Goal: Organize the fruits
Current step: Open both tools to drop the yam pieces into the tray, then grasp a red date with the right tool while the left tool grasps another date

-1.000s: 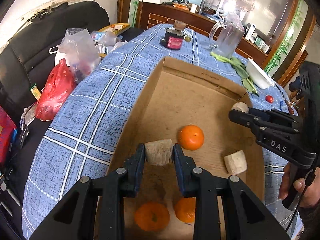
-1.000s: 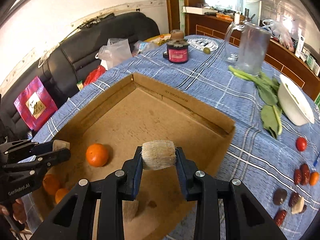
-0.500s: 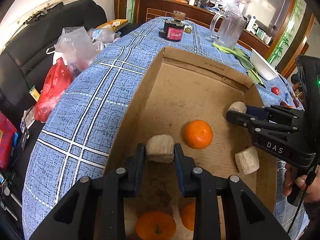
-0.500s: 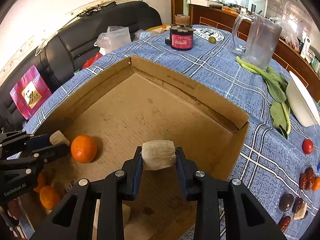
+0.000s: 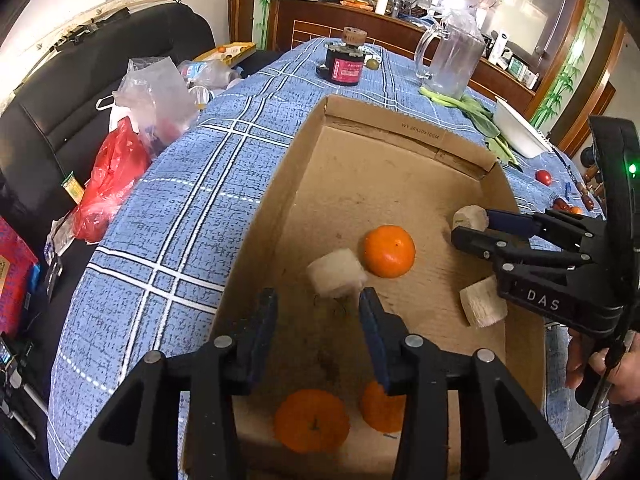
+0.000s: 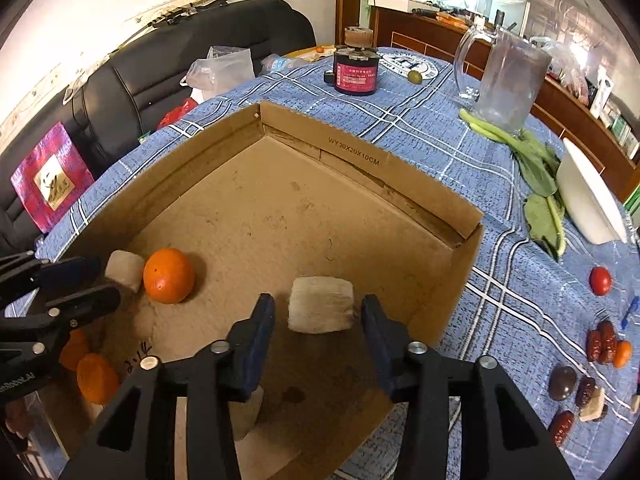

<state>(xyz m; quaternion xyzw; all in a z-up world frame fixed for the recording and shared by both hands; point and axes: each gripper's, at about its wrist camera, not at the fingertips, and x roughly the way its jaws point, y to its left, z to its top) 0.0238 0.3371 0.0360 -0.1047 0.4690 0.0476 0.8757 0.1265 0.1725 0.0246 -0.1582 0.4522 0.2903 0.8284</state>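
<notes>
Tongs — left (image 5: 318, 300) and right (image 6: 318, 306) — angle down into the box (image 6: 400, 178), opening, each releasing a pale chunk (image 5: 336, 272).

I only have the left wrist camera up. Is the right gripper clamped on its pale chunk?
Observer: No. The right wrist view shows the pale chunk between the right gripper fingers with a gap on each side; the jaws are opening.
Operator: Any fruit outside the box that I can't see?
Observer: Yes, a dark round fruit lies on the tablecloth by the red dates, right of the cardboard box.
Operator: Anything behind the jar?
Observer: A round printed emblem lies flat on the cloth just right of the jar.
</notes>
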